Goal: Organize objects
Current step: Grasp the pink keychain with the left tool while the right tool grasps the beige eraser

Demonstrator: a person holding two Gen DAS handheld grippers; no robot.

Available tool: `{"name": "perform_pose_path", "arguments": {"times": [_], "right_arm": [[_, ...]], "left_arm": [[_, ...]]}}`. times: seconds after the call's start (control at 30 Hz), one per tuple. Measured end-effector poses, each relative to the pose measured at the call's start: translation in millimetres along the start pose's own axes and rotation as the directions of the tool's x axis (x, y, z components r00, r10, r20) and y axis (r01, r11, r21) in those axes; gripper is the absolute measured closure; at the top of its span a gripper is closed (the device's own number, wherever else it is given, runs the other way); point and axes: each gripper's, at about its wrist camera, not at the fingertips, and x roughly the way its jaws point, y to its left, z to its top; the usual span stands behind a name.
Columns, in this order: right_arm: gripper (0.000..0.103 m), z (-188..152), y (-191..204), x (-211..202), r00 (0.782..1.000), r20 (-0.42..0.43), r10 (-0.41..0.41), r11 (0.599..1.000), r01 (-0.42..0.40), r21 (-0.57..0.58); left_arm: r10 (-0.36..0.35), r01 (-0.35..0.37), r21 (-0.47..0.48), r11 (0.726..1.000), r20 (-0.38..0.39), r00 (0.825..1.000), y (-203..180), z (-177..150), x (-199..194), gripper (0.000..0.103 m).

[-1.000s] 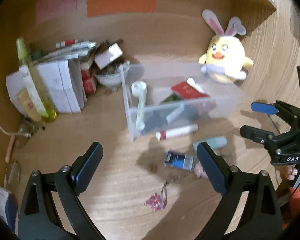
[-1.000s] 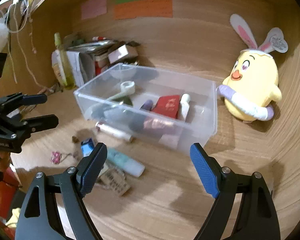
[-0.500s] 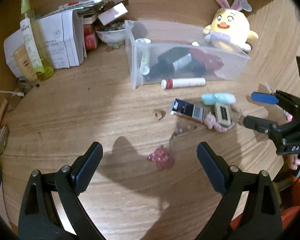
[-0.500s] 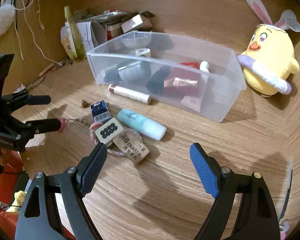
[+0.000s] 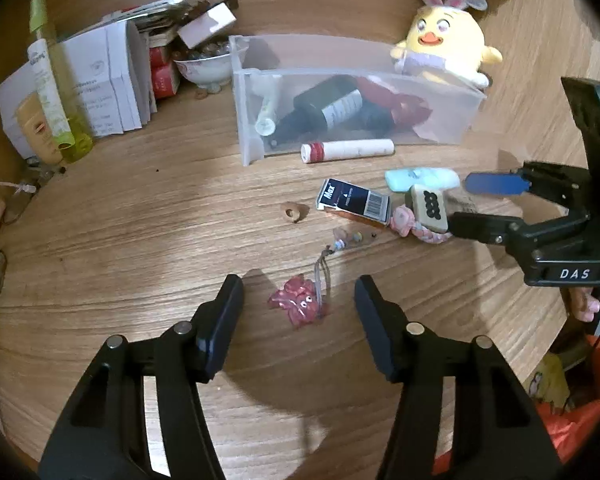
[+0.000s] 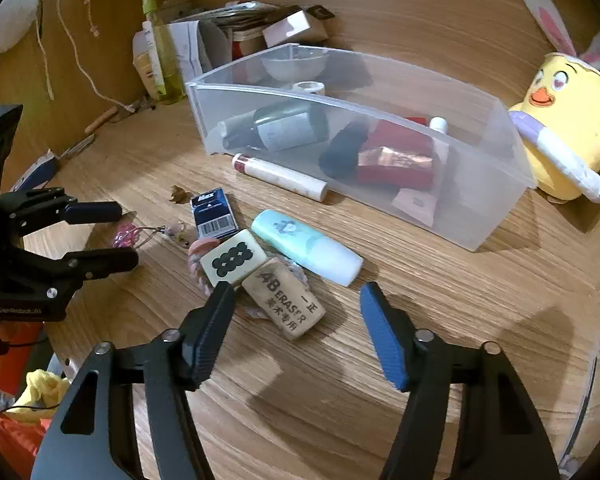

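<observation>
Both grippers are angled down over loose items on the wooden desktop [image 5: 140, 240], and both sets of jaws have just been closing. The left gripper [image 5: 298, 302] is half spread around the pink charm [image 5: 298, 304]; the charm lies between the pads, but no contact is seen, so nothing is held yet. The right gripper [image 6: 296, 300] is likewise part-spread over the 4B eraser [image 6: 288, 300]: the left pad sits just beside the eraser and the mahjong-tile keychain [image 6: 232, 258], the blue pad stands well apart, and nothing is pinched. The narrowing is judged to be pre-shaping for small, flat targets, one per hand. The clear plastic bin [image 6: 480, 200] is taken as the destination, since a dark bottle [image 6: 284, 126] and red packets are already laid in it. Still left outside: a white tube with a red cap [image 6: 280, 176] touching the bin's front wall, a Max staple box [image 6: 214, 212], and a mint-green tube [image 6: 308, 246] beside the tile. The charm's cord [image 5: 320, 268] is run toward small beads, possibly tied to them; this cannot be confirmed. The desk is enclosed by wooden walls, with a yellow chick plush [image 6: 568, 120] right of the bin and papers, boxes, a bowl and a green bottle [image 5: 54, 80] stacked in the far-left corner.
</observation>
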Motion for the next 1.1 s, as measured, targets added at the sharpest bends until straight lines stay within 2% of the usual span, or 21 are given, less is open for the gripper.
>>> {"name": "perform_pose_path", "arguments": {"times": [0.17, 0.2, 0.33, 0.5, 0.73, 1.1], "right_arm": [[0.062, 1.2, 0.7, 3.8, 0.999, -0.009, 0.042, 0.999, -0.042, 0.007], [0.064, 1.6, 0.6, 4.2, 0.999, -0.009, 0.048, 0.999, -0.048, 0.007], [0.069, 1.5, 1.7, 3.3, 0.999, -0.001, 0.052, 0.999, -0.052, 0.010], [0.076, -0.5, 3.3, -4.9, 0.999, 0.036, 0.012, 1.000, -0.012, 0.010], [0.078, 0.1, -4.6, -22.1, 0.997, 0.076, -0.001, 0.999, -0.003, 0.044], [0.079, 2.0, -17.9, -51.7, 0.987, 0.157, -0.016, 0.996, 0.002, 0.088]], "left_arm": [[0.010, -0.010, -0.008, 1.000, 0.018, 1.000, 4.5, -4.0, -4.0, 0.073], [0.007, -0.006, -0.008, 1.000, 0.019, 1.000, 5.2, -5.0, -4.7, 0.074], [0.019, -0.019, 0.004, 1.000, 0.033, 0.999, 2.6, -8.3, -5.5, 0.074], [0.017, -0.016, -0.007, 1.000, 0.037, 0.999, 1.6, -7.7, -5.2, 0.075], [0.027, -0.025, -0.029, 0.999, 0.091, 0.995, 6.3, 1.7, -17.9, 0.075], [0.022, -0.016, -0.030, 0.999, 0.199, 0.980, 1.8, 25.0, -45.7, 0.075]]}}
